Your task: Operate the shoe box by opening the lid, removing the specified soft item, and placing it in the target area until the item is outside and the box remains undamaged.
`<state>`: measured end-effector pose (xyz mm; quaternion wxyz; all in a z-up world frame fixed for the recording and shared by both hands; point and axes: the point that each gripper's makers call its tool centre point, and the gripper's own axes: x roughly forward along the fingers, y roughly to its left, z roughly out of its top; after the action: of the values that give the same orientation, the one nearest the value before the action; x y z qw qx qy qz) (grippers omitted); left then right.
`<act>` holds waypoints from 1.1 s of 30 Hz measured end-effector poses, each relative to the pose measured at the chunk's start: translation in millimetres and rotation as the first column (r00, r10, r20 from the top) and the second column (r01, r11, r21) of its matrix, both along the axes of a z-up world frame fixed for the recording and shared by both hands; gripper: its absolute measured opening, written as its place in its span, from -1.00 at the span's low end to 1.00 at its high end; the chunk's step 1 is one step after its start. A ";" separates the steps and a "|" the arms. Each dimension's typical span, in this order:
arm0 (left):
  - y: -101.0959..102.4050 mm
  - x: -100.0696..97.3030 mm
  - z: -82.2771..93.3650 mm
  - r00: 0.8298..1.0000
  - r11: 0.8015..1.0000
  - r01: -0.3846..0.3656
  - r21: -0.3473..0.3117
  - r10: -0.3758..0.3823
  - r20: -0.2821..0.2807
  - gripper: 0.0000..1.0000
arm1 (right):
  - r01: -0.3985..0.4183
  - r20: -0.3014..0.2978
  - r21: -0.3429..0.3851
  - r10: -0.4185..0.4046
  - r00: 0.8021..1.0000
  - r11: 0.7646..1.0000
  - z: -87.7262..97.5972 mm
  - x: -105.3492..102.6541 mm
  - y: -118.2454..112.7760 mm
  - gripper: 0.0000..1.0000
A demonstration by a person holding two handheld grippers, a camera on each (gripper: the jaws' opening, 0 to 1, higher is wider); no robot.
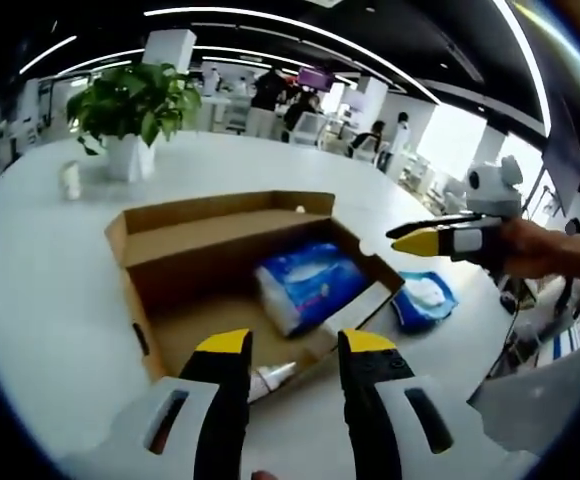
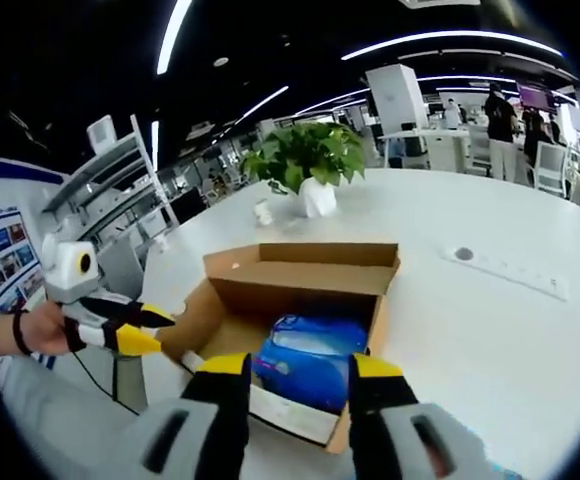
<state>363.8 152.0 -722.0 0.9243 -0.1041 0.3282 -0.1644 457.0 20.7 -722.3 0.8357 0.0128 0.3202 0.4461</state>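
The left gripper (image 1: pixel 292 350) is hovering nearest, its yellow-tipped jaws standing apart with nothing between them, just over the near wall of the box (image 1: pixel 150 300). The right gripper (image 2: pixel 300 375) is likewise spread and empty, poised above the opposite edge of the box (image 2: pixel 300 268); from the left gripper view it (image 1: pixel 420 240) is coming in from the side, held in a person's hand (image 1: pixel 535 250).

The box is plain brown corrugated card, already open, its flaps folded out and standing stiffly. Inside, a blue pack (image 1: pixel 305 285) is lying flat on the floor of the box, towards one end; in the right gripper view the pack (image 2: pixel 310 360) is sitting just beyond the jaws. It looks like a plastic-wrapped tissue pack: glossy film, puffy, rounded at the corners. I would judge it light and squashy, the film a bit slippery, so a pinch across its narrow width or on a crimped end seam should be holding best. The card walls will dent if a jaw is pressing on them.

A small white tube (image 1: pixel 270 380) is resting at the near corner. A second blue pack (image 1: pixel 425 298) is lying outside on the white table (image 1: pixel 40 300), just beside the box. A potted plant (image 1: pixel 130 110) is standing well behind.
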 end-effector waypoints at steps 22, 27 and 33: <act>-5.3 -3.2 -1.7 1.000 1.000 0.025 0.000 -0.025 -0.003 -0.18 | -0.201 0.040 -0.139 0.208 0.977 0.970 -15.6 3.1 42.4 -0.13; -3.6 -2.4 -1.4 1.000 1.000 0.017 -0.006 -0.017 -0.002 -0.18 | -0.235 0.040 -0.167 0.245 0.969 0.957 -19.9 4.0 45.3 -0.06; -1.2 -0.3 -2.5 1.000 1.000 0.018 -0.006 -0.018 -0.001 -0.18 | -0.297 0.038 -0.223 0.313 0.949 0.928 -30.4 3.5 46.8 0.01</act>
<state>363.5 150.8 -724.5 0.9224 -0.1038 0.3290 -0.1735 460.5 67.5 -752.7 0.7638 -0.1438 0.3338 0.5334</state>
